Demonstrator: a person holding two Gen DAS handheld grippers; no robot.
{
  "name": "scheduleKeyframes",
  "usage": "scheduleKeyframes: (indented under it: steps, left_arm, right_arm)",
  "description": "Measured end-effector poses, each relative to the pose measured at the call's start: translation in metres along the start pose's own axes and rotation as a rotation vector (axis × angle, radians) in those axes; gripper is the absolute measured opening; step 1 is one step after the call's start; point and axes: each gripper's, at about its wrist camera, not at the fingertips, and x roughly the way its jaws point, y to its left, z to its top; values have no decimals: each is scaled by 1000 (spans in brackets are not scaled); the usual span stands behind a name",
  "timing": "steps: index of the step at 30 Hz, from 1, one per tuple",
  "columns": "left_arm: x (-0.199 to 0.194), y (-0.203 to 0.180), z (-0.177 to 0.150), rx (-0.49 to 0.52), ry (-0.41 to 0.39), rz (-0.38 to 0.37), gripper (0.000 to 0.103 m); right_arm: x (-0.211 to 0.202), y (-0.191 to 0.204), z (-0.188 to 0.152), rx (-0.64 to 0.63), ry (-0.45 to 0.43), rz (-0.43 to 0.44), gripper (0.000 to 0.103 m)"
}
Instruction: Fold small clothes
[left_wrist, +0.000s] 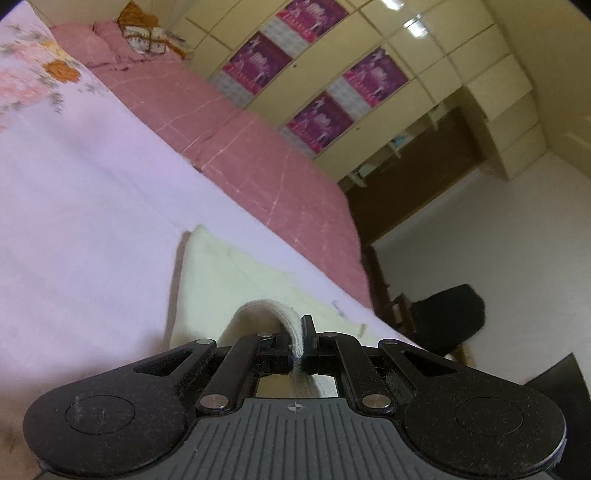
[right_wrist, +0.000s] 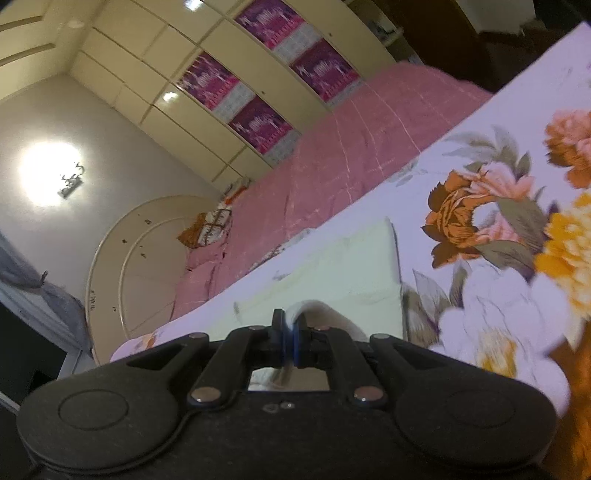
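Observation:
A small pale cream garment (left_wrist: 221, 280) lies on the lilac floral bedsheet (left_wrist: 74, 206). My left gripper (left_wrist: 300, 349) is shut on its ribbed white hem, which arches up just ahead of the fingers. In the right wrist view the same garment (right_wrist: 343, 266) lies flat ahead, and my right gripper (right_wrist: 290, 341) is shut on another part of its edge, with cloth bunched beside the fingertips. Both grippers hold the edge lifted a little above the sheet.
A pink quilt (left_wrist: 236, 125) with pillows (left_wrist: 147, 37) covers the far side of the bed. Cream wardrobes with purple panels (right_wrist: 258, 92) line the wall. A black chair (left_wrist: 447, 317) stands off the bed's edge. Large printed flowers (right_wrist: 498, 229) mark the sheet to the right.

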Motion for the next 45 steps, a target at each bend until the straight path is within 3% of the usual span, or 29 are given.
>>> scheduleKeyframes:
  steps: [7, 11, 12, 13, 14, 16, 19, 20, 23, 26, 29, 32, 36, 40, 45]
  left_arm:
    - [48, 16, 6, -31, 26, 30, 4]
    - [57, 22, 6, -30, -35, -5, 5]
    - [59, 25, 6, -39, -44, -16, 23]
    - [60, 27, 6, -45, -56, -30, 45]
    - [59, 26, 6, -40, -81, -24, 82]
    - [56, 24, 8, 0, -132, -26, 85]
    - [61, 19, 15, 63, -101, 0, 82]
    - [64, 18, 17, 99, -82, 20, 73]
    - [76, 9, 21, 216, -16, 94, 57]
    - [89, -1, 23, 322, 35, 146, 52]
    - [94, -10, 20, 408, 88, 219, 28]
    - [87, -13, 22, 419, 83, 238, 6]
    - [77, -15, 19, 445, 27, 236, 3]
    - [57, -15, 17, 431, -118, 163, 3]
    - [57, -17, 18, 426, -149, 172, 3]
  right_arm:
    - [59, -43, 21, 114, 55, -23, 4]
    - [77, -52, 22, 105, 69, 3, 10]
    - [77, -51, 21, 84, 59, 9, 21]
    - [77, -50, 20, 60, 38, 3, 40]
    - [77, -49, 20, 44, 15, -8, 49]
    - [74, -49, 19, 16, -22, -4, 53]
    - [65, -54, 20, 7, -66, 8, 51]
    - [62, -54, 21, -4, -79, 2, 51]
    - [60, -52, 25, -55, -77, -23, 45]
    - [67, -44, 28, -134, -40, -64, 40]
    - [77, -31, 25, -233, 2, -113, 36]
    - [92, -17, 16, -355, 58, -218, 26]
    - [98, 1, 6, -445, 70, -260, 6]
    - [88, 19, 0, -531, -9, -275, 4]
    - [75, 29, 6, -556, -115, -249, 4]
